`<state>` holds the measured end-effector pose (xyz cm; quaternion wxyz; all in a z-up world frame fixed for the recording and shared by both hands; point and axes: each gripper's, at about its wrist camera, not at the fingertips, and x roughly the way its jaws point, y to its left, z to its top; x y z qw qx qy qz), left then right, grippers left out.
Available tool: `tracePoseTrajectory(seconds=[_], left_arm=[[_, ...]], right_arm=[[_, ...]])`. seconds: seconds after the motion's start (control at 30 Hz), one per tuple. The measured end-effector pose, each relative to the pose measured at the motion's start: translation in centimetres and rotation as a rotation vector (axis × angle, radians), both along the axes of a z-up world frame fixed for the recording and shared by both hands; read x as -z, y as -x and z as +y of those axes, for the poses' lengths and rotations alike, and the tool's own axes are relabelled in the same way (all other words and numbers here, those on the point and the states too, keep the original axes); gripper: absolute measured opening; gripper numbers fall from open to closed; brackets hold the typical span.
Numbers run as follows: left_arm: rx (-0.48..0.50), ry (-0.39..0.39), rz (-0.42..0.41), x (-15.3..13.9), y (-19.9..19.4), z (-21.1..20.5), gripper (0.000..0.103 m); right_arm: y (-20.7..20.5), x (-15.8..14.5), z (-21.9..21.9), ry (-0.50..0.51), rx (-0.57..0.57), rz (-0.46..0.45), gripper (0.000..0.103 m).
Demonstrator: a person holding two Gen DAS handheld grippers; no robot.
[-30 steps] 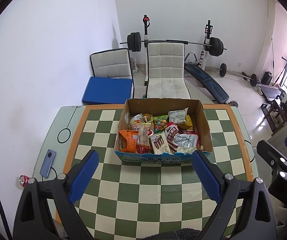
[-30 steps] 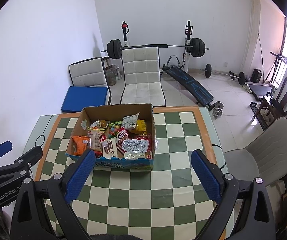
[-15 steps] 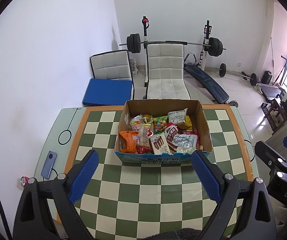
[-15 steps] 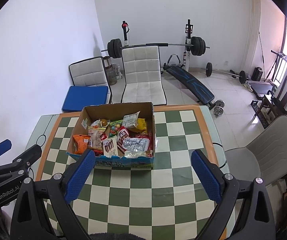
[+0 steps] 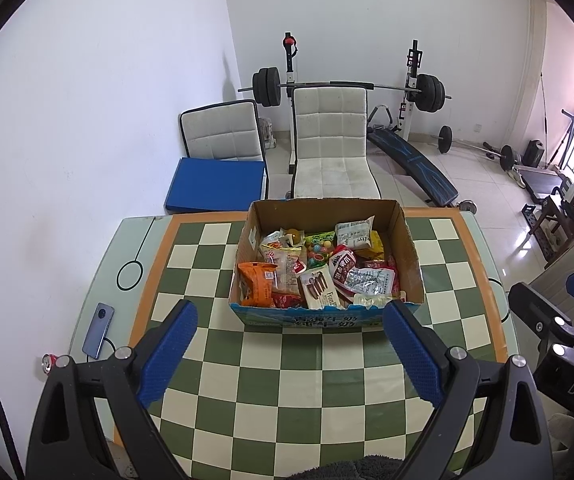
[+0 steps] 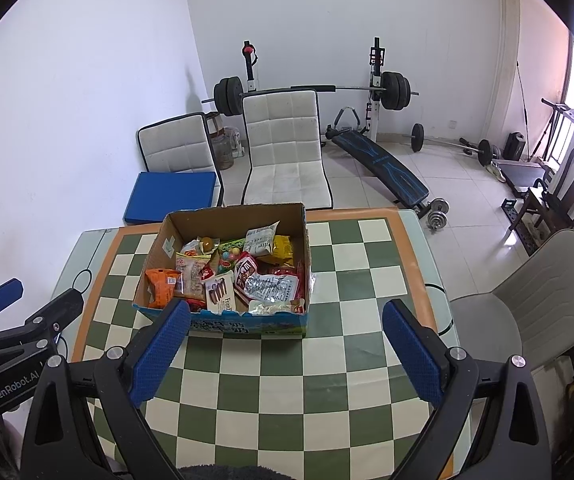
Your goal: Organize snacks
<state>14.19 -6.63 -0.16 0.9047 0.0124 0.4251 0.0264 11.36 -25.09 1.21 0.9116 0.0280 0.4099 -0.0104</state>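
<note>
An open cardboard box (image 5: 411, 252) (image 6: 307, 256) full of mixed snack packets stands on the green-and-cream checkered table (image 5: 311, 380) (image 6: 327, 380). An orange packet (image 5: 257, 286) (image 6: 163, 286) lies at its near left, a white wafer packet (image 5: 321, 290) (image 6: 221, 296) in front. My left gripper (image 5: 289, 330) hovers over the near part of the table, open and empty, short of the box. My right gripper (image 6: 285, 330) is likewise open and empty, with the box ahead and to its left. Each gripper shows at the edge of the other's view.
A blue phone (image 5: 98, 330) and a small can (image 5: 48, 362) lie at the table's left edge. Two white chairs (image 5: 329, 140), a blue cushion (image 5: 215, 184) and a weight bench (image 5: 407, 152) stand beyond the table. A grey chair (image 6: 535, 300) sits at the right.
</note>
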Motion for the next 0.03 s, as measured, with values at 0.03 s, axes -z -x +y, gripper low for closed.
tracePoseTrajectory(seconds=[0.03], left_arm=[[0.002, -0.001, -0.002, -0.06, -0.02, 0.07, 0.095]], right_arm=[[0.12, 0.04, 0.06, 0.000, 0.000, 0.000, 0.099]])
